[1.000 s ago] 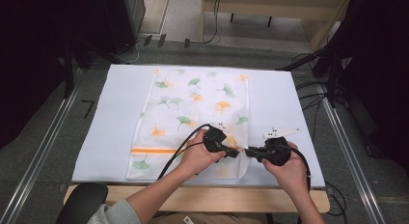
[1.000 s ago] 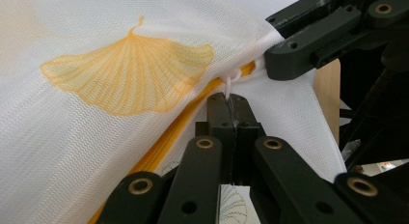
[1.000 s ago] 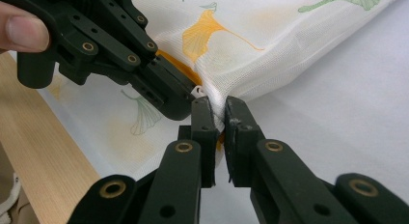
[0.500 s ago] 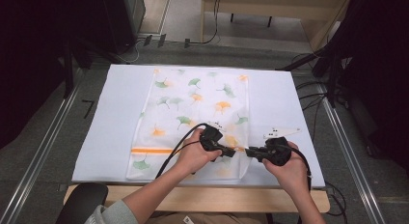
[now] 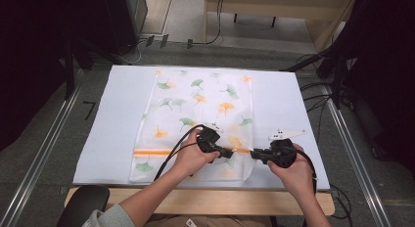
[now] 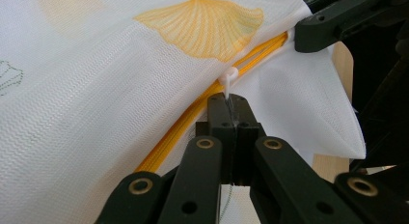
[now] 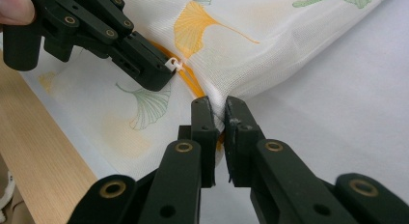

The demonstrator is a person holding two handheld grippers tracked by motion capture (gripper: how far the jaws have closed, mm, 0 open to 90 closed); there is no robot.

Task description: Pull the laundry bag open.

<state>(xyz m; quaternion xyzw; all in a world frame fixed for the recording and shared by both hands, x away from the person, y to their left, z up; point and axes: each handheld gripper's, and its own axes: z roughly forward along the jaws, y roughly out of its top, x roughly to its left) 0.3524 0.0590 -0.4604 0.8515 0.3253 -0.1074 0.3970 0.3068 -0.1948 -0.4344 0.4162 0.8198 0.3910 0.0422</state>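
Left gripper (image 6: 230, 105) clamped fully closed on white zipper pull (image 6: 227, 81) — jaws pressed flat together, pull tab sticking out just past the tips. Right gripper (image 7: 218, 113) nearly closed, narrow gap between jaws, pinching the edge of mesh bag (image 7: 270, 45) at the end of orange zipper (image 7: 193, 84); fabric bunched and lifted off the surface at the pinch.

Mesh bag (image 5: 200, 109) spread flat on white table cover (image 5: 112, 124), long axis running near to far, printed with green and orange ginkgo leaves. Orange zipper (image 5: 151, 152) running left to right across the near part of the bag. Left gripper (image 5: 230, 152) on the zipper line toward its right end; right gripper (image 5: 253, 153) just beside it to the right, at the bag's right edge. Tips pointing at each other, close but not touching. Seen from the right gripper view, left gripper (image 7: 166, 74) with white zipper pull (image 7: 174, 64) at its tip, just to the left of the pinch.

Left hand (image 5: 193, 156) wrapped around its gripper body from the near-left side, forearm angled in from the near edge. Right hand (image 5: 291, 173) under its gripper, forearm coming in from the near right. Grey three-cornered plate (image 5: 286, 134) up on the right gripper — cables trailing back from both.
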